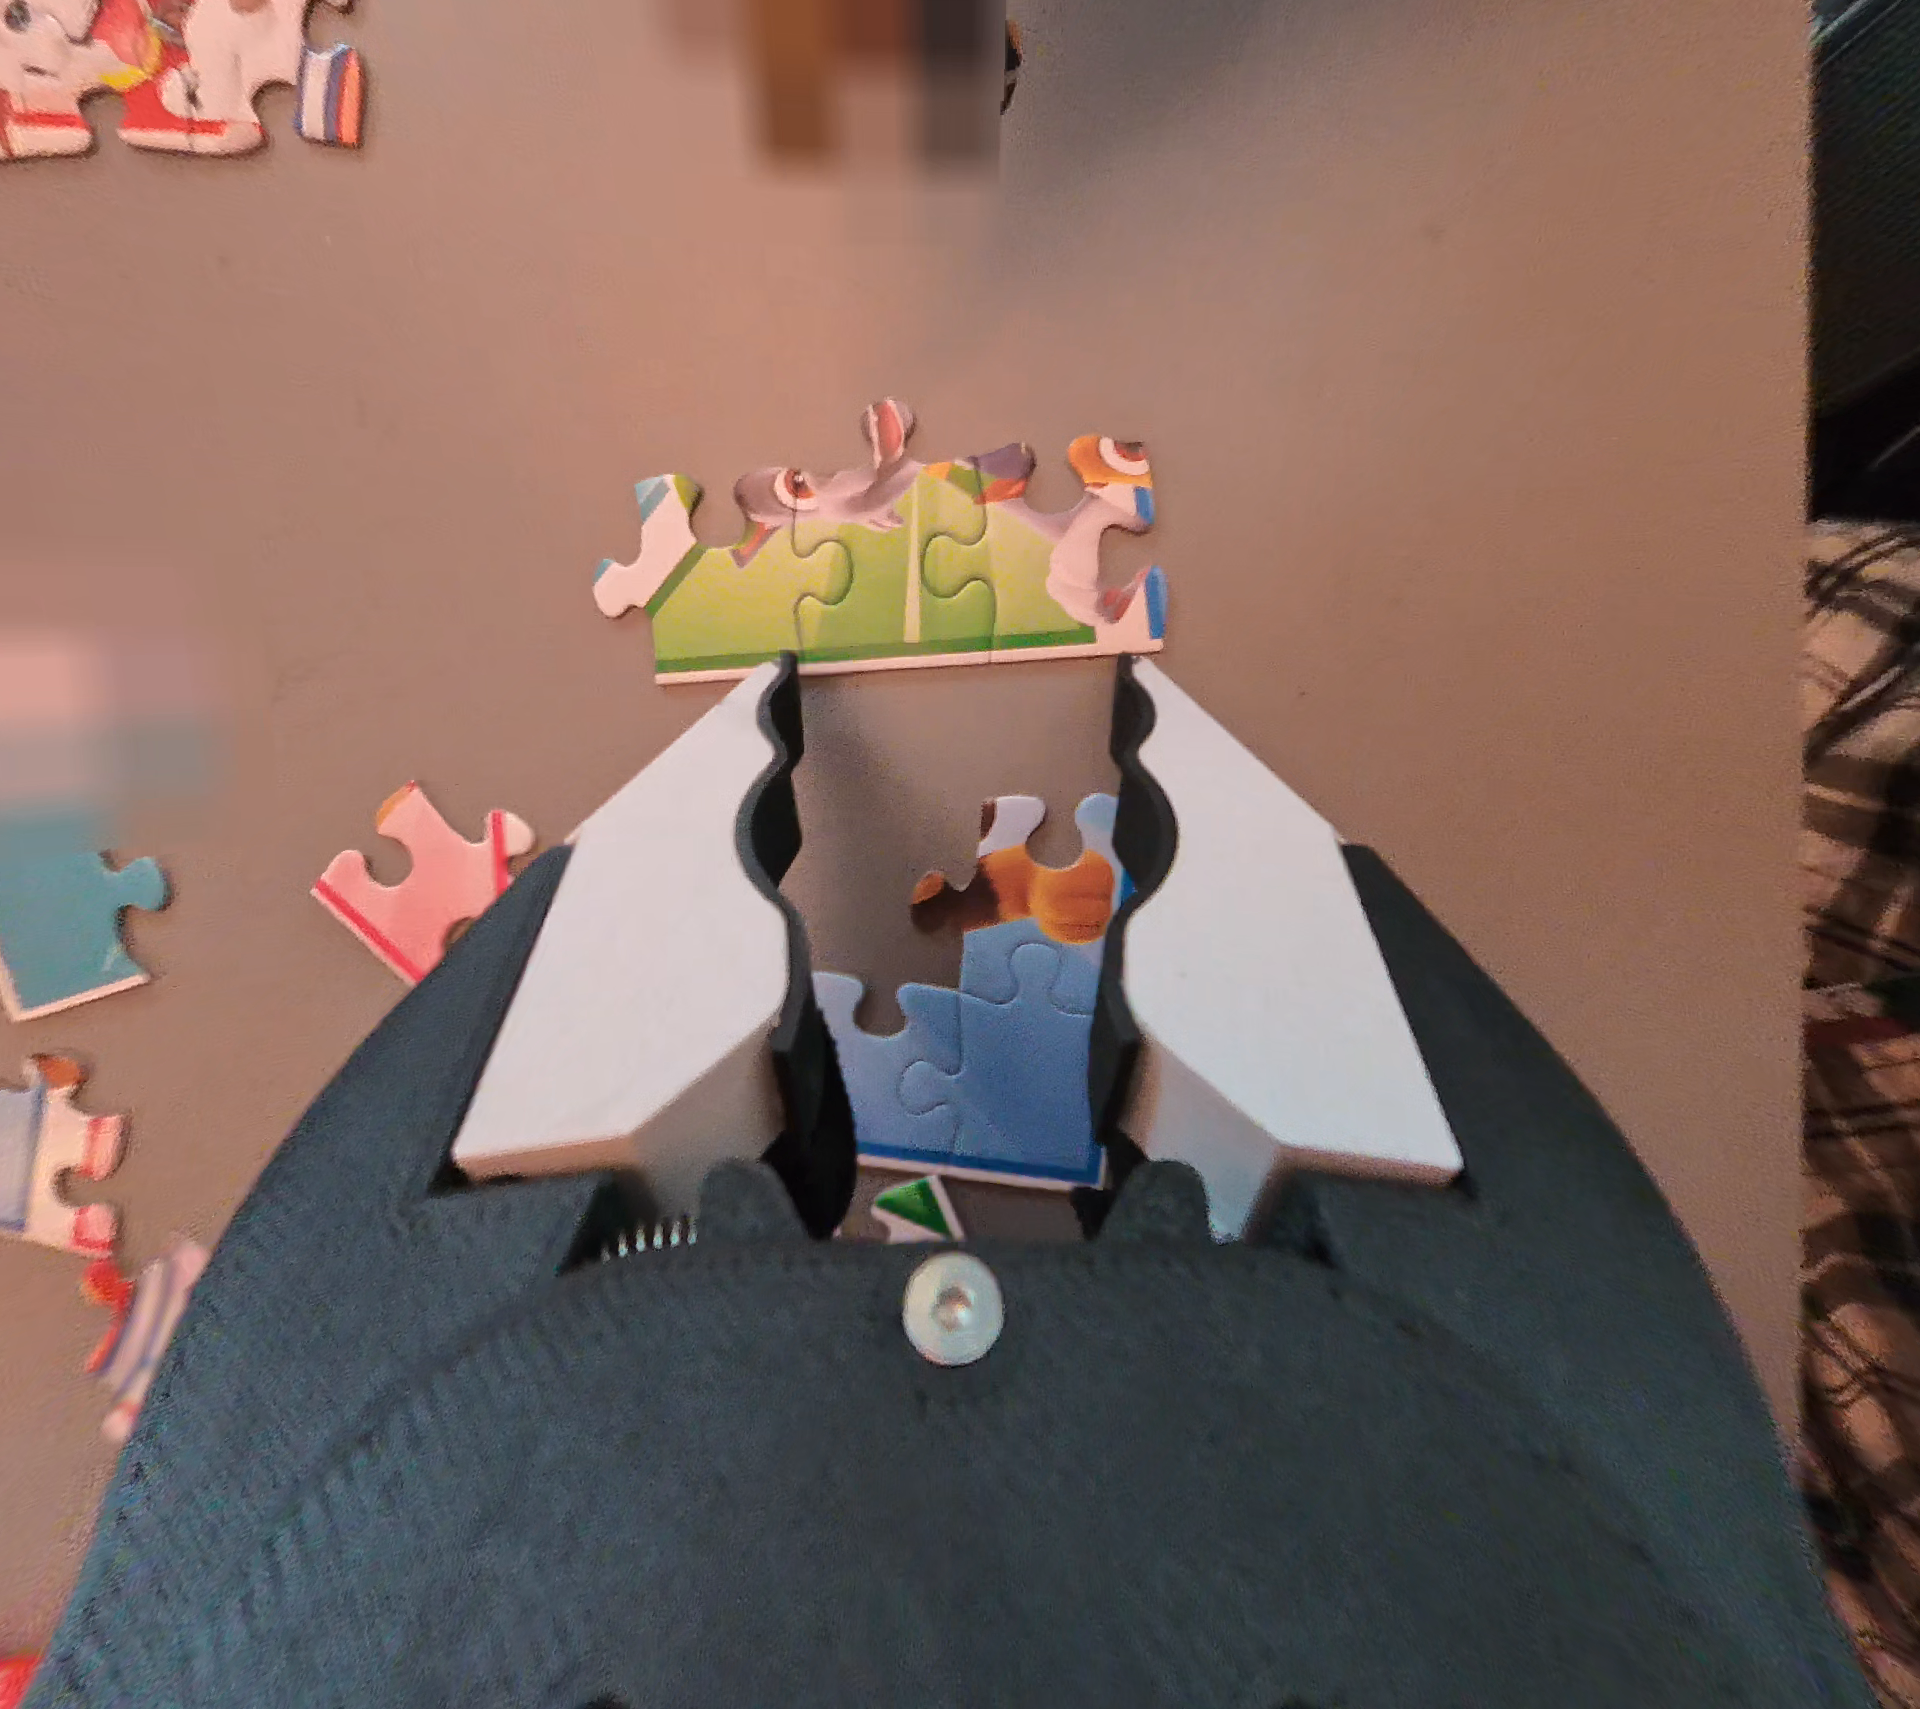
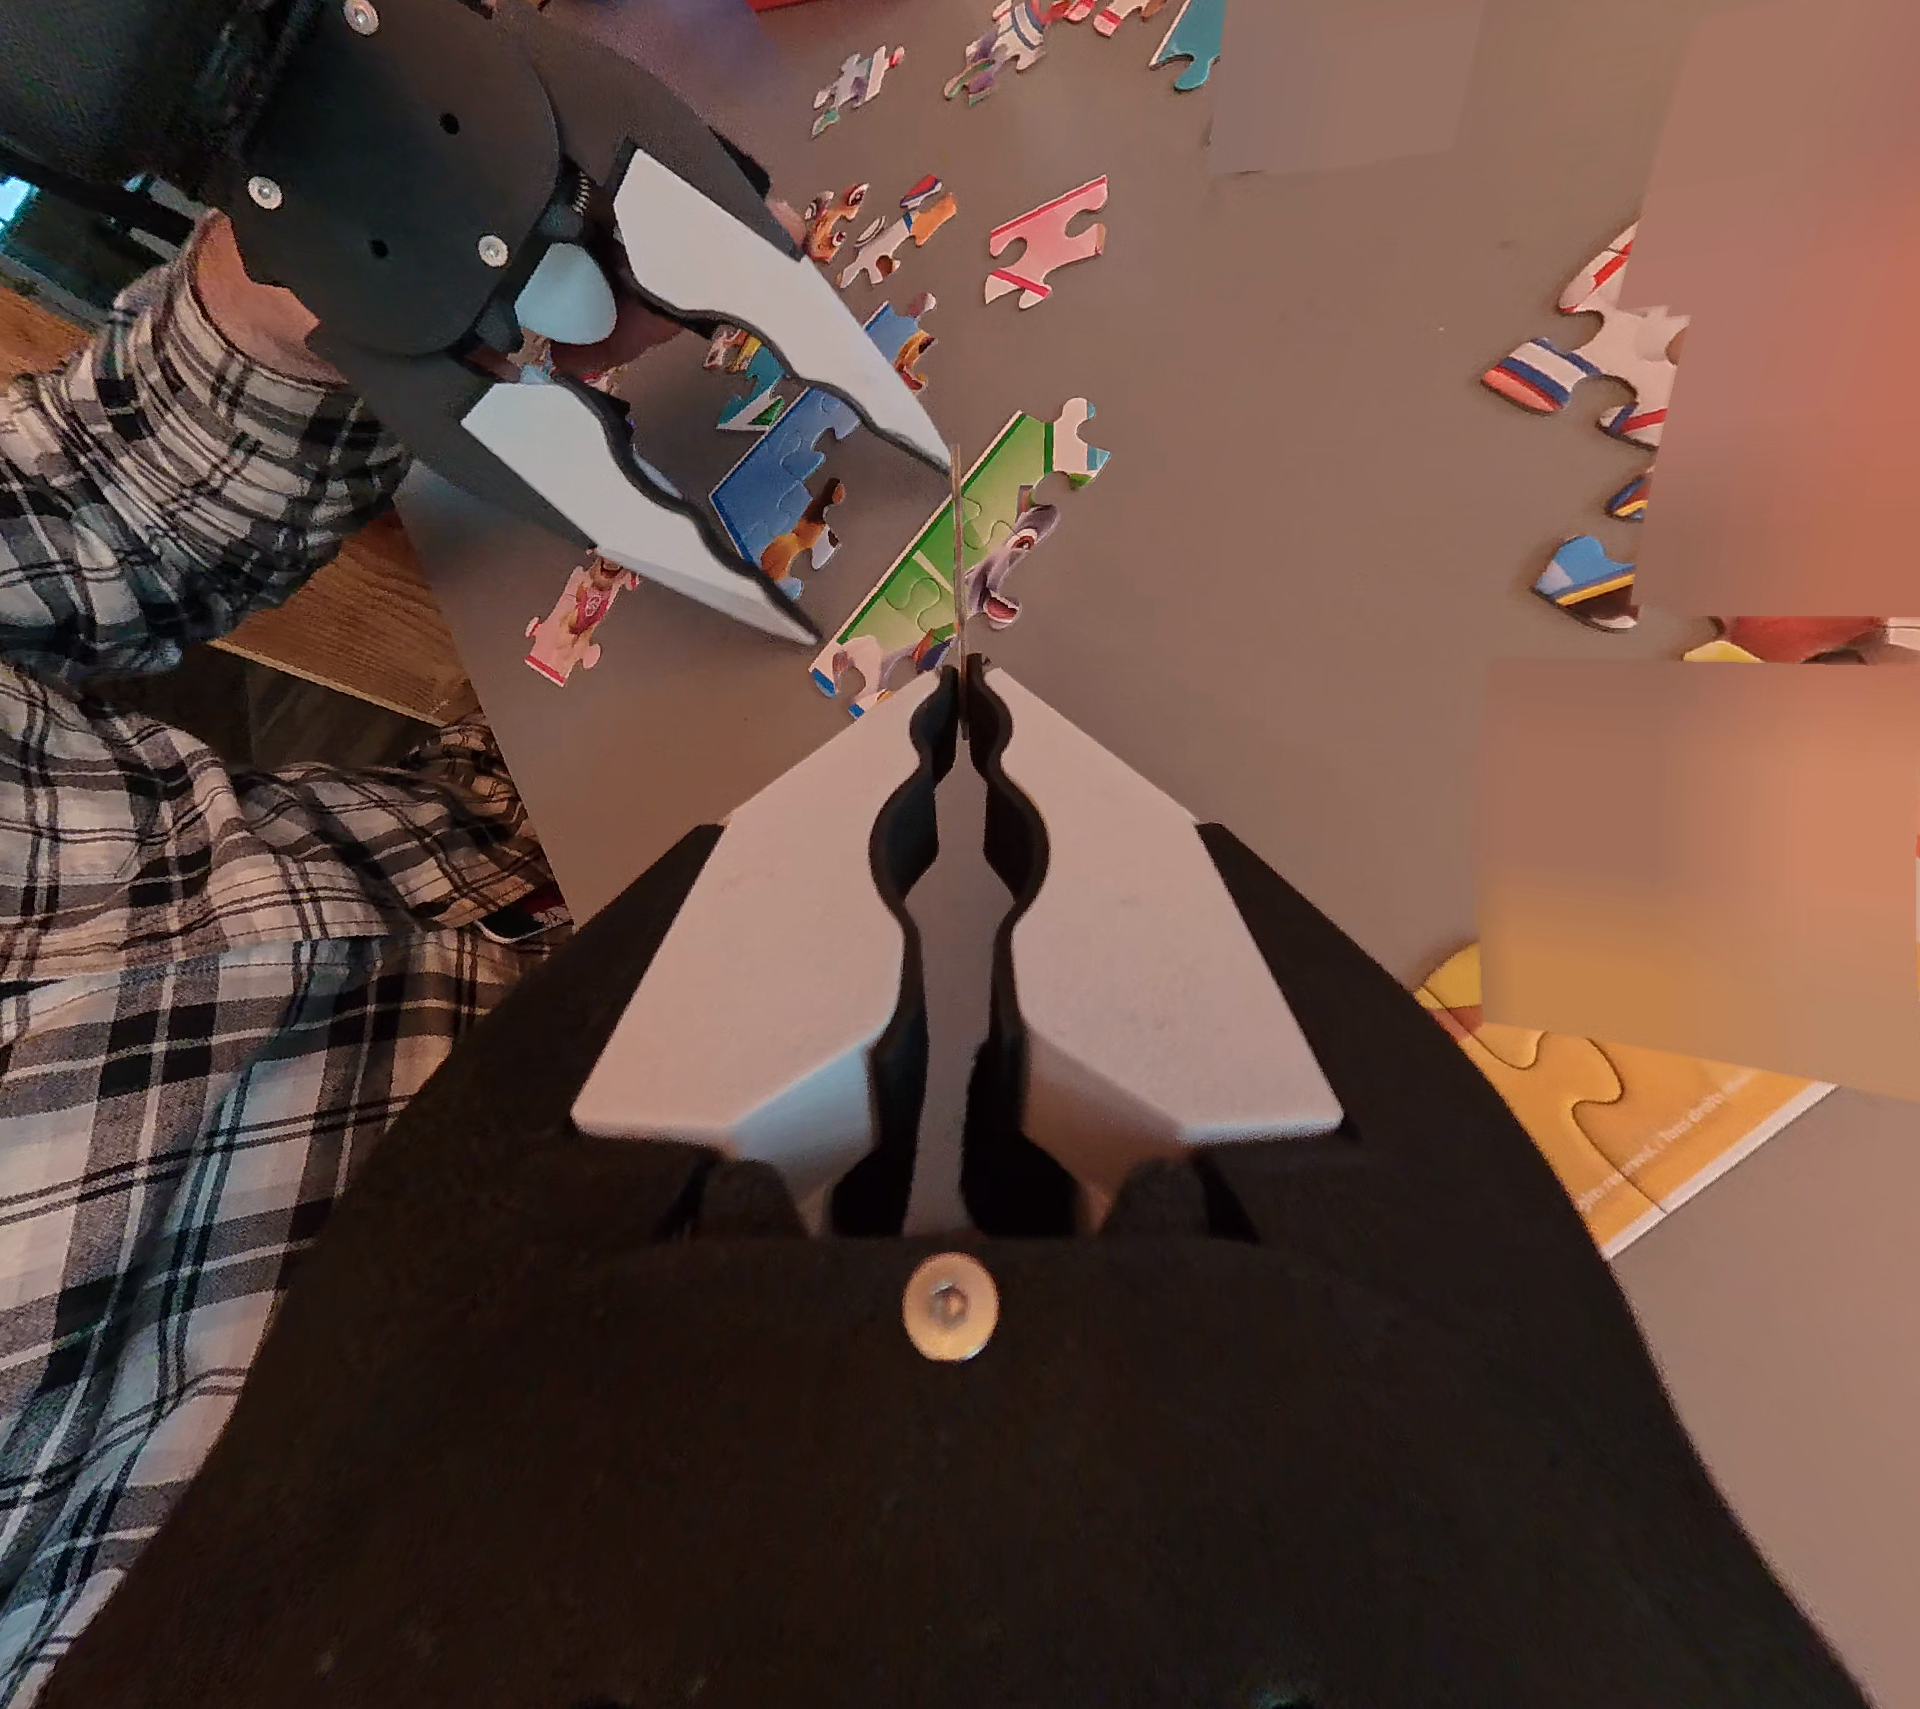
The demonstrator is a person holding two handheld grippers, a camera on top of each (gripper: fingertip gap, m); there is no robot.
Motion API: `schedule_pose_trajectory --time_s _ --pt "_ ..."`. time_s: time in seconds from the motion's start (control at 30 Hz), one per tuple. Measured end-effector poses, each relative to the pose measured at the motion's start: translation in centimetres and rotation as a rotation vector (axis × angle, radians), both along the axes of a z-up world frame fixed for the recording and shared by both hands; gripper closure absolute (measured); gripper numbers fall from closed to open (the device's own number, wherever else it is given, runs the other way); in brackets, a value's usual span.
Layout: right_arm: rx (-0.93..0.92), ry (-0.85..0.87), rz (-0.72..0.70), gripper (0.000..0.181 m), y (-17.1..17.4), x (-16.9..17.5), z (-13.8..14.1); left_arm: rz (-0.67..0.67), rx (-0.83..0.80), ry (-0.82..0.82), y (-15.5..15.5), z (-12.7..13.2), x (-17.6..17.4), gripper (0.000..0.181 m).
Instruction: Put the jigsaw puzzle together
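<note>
Left gripper [image 1: 954, 672] open, empty, tips at green joined strip [image 1: 894, 584] mid-frame, blue joined section [image 1: 987, 1057] between its fingers below; right gripper [image 2: 962, 683] pinches an edge-on puzzle piece [image 2: 957, 558] at centre frame.

Pretty dim, warm indoor light here — the bench [image 1: 1351, 309] comes out a muddy grey-brown with an orange cast creeping in from the right in the right wrist view. Shadows are soft, no hard glare anywhere. Wide-angle lens bends everything near the edges, and the loose puzzle pieces [image 1: 421, 880] off to the left side go smeary — centre stays reasonably sharp.
</note>
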State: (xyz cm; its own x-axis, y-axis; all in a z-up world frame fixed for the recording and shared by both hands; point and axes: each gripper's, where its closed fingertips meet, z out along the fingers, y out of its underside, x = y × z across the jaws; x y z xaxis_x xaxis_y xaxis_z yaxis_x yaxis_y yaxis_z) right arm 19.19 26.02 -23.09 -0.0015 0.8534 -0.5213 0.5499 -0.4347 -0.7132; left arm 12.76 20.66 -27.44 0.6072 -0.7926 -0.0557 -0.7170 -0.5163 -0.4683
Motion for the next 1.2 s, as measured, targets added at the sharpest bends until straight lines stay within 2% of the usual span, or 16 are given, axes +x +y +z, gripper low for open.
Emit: schedule_pose_trajectory --time_s 0.5,1.0,1.2 --pt "-0.013 -0.019 -0.037 0.181 -0.1 0.7 -0.4 0.109 0.006 -0.071 0.7 -0.3 -1.9 0.121" --pt "-0.012 -0.138 -0.127 0.181 -0.7 5.6 -1.7 0.094 0.023 -0.094 0.6 -0.3 -1.5 0.121" --pt "0.009 -0.229 -0.127 0.181 -1.3 6.1 -2.9 0.088 0.026 -0.098 0.5 -0.3 -1.3 0.121"
